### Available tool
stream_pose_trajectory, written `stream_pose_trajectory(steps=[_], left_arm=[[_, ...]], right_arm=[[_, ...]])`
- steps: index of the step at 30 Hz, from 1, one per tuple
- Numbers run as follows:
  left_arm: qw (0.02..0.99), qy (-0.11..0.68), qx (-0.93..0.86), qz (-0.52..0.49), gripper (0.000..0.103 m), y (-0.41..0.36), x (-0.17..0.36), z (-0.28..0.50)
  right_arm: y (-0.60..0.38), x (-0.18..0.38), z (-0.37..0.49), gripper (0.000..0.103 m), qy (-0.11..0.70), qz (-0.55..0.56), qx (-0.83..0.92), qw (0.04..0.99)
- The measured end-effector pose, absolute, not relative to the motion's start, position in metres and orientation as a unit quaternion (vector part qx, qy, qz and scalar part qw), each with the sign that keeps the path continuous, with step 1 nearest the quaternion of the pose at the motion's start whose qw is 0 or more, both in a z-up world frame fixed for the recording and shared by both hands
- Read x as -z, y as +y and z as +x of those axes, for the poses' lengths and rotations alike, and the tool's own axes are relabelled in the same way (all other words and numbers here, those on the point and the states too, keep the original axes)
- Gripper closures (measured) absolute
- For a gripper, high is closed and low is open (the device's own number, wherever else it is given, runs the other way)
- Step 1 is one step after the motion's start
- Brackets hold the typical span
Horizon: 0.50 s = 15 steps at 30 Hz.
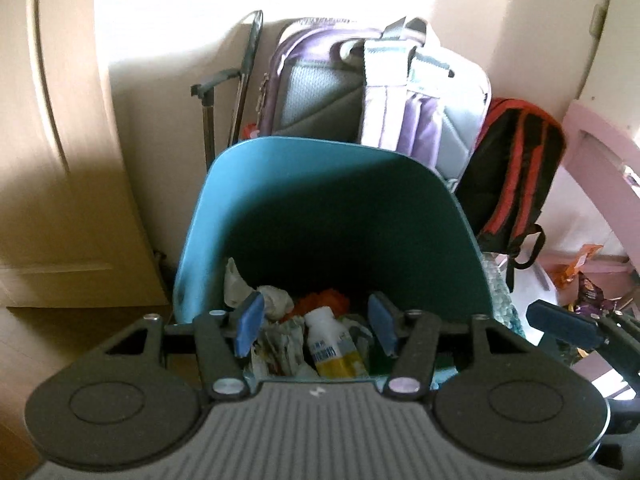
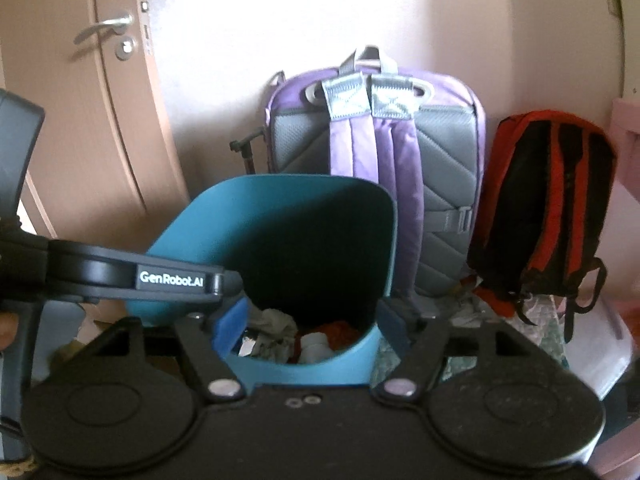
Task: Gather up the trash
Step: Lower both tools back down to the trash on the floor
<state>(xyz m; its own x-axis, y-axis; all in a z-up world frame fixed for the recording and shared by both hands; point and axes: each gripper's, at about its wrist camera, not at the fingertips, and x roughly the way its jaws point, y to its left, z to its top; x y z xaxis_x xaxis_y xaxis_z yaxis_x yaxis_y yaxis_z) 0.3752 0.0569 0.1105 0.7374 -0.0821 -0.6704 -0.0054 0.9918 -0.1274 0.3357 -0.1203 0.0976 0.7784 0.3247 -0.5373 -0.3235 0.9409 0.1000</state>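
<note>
Left gripper (image 1: pixel 316 330) and right gripper (image 2: pixel 310 330), jaws wide and holding nothing, hover over the teal bin (image 1: pixel 224 220). Inside: crumpled paper (image 1: pixel 276 300), a white bottle (image 1: pixel 330 344); deeper contents lost in shadow. Behind: purple backpack (image 2: pixel 448 152), red-black backpack (image 2: pixel 544 200).

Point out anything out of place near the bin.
Snack wrappers lie loose right of the teal bin, outside it, below the red-and-black backpack. Inside, bottle and crumpled paper sit properly.
</note>
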Motion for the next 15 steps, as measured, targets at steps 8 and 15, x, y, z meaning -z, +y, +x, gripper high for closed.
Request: stream_pose_trajectory(steps=[8, 15], left_arm=[[0.937, 0.344, 0.025, -0.048, 0.04, 0.042, -0.129, 0.307], [0.941, 0.333, 0.039, -0.042, 0.038, 0.026, -0.138, 0.249]], right_arm=[[-0.138, -0.12, 0.271, 0.025, 0.263, -0.005, -0.179, 0.948], [-0.152, -0.128, 0.217, 0.024, 0.241, -0.017, -0.183, 0.953]])
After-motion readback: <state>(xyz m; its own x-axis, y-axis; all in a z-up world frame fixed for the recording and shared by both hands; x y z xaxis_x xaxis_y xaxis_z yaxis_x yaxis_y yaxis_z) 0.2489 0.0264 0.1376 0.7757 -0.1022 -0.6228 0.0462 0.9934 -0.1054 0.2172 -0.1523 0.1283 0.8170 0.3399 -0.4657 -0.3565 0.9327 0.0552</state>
